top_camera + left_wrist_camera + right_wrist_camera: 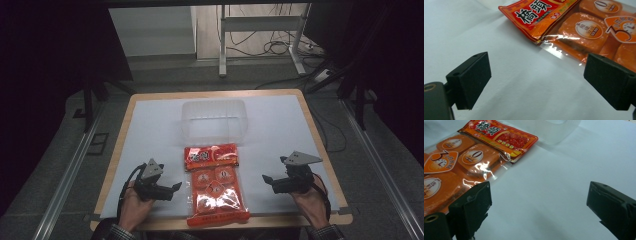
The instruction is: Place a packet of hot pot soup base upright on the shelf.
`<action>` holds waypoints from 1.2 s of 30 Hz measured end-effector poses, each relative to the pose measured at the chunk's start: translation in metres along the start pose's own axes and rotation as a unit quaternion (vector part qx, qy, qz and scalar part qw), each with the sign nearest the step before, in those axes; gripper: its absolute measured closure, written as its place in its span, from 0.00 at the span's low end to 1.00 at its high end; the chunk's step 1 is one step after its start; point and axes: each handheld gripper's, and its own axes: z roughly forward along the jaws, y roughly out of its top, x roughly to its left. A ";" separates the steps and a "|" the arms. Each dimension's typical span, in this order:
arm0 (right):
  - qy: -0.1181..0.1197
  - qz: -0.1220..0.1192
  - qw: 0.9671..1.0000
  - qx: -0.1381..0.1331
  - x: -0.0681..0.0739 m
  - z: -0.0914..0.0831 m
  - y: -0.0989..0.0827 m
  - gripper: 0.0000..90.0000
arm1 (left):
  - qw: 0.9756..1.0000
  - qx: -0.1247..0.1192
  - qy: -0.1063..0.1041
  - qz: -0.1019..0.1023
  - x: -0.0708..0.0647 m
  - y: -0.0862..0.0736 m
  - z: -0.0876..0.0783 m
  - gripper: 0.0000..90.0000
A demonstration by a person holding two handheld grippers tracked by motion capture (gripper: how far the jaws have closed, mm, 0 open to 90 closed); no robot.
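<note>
You can read "橋頭" in white on the orange snack packet's [574, 30] red header, plus "3" and "0" on its front labels.

We count one orange snack packet [215, 184], with four wrapped blocks showing through its clear part, one clear plastic tub [214, 121], and one white-topped table [280, 130].

Grey floor [165, 75] (cables), dark surroundings

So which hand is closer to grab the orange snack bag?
Probably the left gripper: its open fingers sit right beside the snack bag. The right gripper, also open, is farther from the bag's edge.
</note>
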 end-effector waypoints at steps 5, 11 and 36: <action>0.006 -0.005 1.000 0.000 0.000 0.002 -0.001 0.05 | 1.000 -0.009 -0.003 -0.025 0.005 -0.001 -0.001 0.07; 0.010 -0.007 1.000 0.000 0.000 0.003 -0.001 0.04 | 0.999 0.011 -0.006 -0.037 0.005 0.000 0.002 0.06; 0.016 -0.009 1.000 0.010 0.001 0.007 -0.001 0.04 | 0.998 0.019 -0.047 -0.036 0.004 0.006 0.006 0.83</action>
